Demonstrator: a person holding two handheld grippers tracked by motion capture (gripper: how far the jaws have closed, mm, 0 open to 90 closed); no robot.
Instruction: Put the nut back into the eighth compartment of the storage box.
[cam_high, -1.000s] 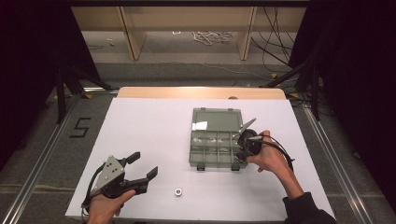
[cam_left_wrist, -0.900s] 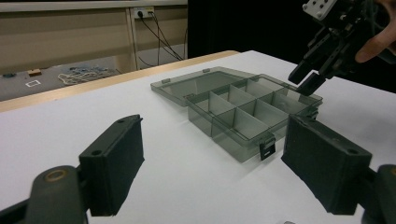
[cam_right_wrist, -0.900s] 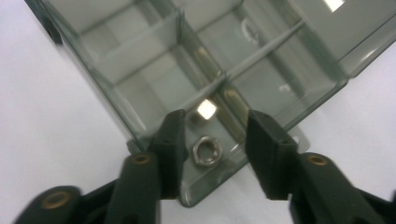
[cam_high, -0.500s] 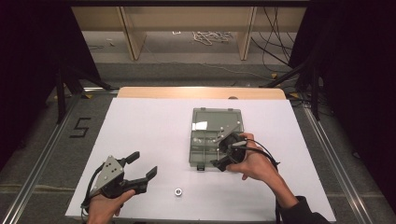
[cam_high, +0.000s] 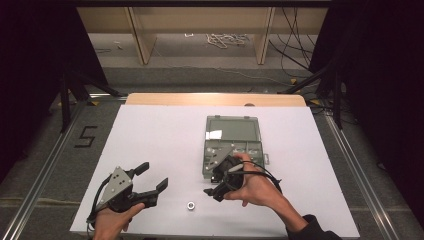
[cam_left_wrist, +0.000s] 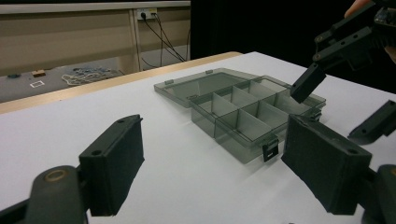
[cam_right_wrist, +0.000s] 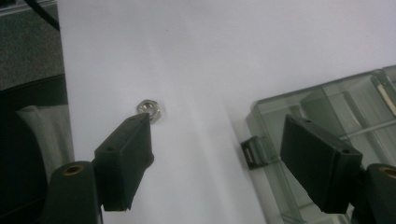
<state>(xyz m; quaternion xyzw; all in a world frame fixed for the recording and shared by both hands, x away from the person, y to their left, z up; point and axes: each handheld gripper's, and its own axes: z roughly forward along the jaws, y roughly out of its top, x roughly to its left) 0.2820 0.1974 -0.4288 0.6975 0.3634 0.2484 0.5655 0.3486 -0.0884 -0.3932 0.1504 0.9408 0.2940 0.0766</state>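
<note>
A grey see-through compartment box (cam_high: 232, 131) lies open right of the table's middle, its lid flat behind it; it also appears in the left gripper view (cam_left_wrist: 243, 112) and the right gripper view (cam_right_wrist: 327, 107). A small metal nut (cam_high: 190, 205) lies on the white table near the front edge. My right gripper (cam_high: 216, 181) hovers at the box's front left corner, open and holding nothing. In its own view (cam_right_wrist: 215, 158), the nut (cam_right_wrist: 150, 108) lies just past its left jaw tip. My left gripper (cam_high: 152, 176) rests open at the front left, also open in its own view (cam_left_wrist: 210, 172), and faces the right gripper (cam_left_wrist: 341, 105).
The white table top (cam_high: 150, 135) ends in a wooden strip (cam_high: 215, 99) at the far side. Beyond it are wooden shelf legs (cam_high: 140, 40) and cables (cam_high: 227, 39) on the floor. A "5" mark (cam_high: 86, 136) is on the floor at left.
My right gripper has moved from the box's right side leftward and toward the front, to the box's front left corner near the nut. The left gripper has stayed put.
</note>
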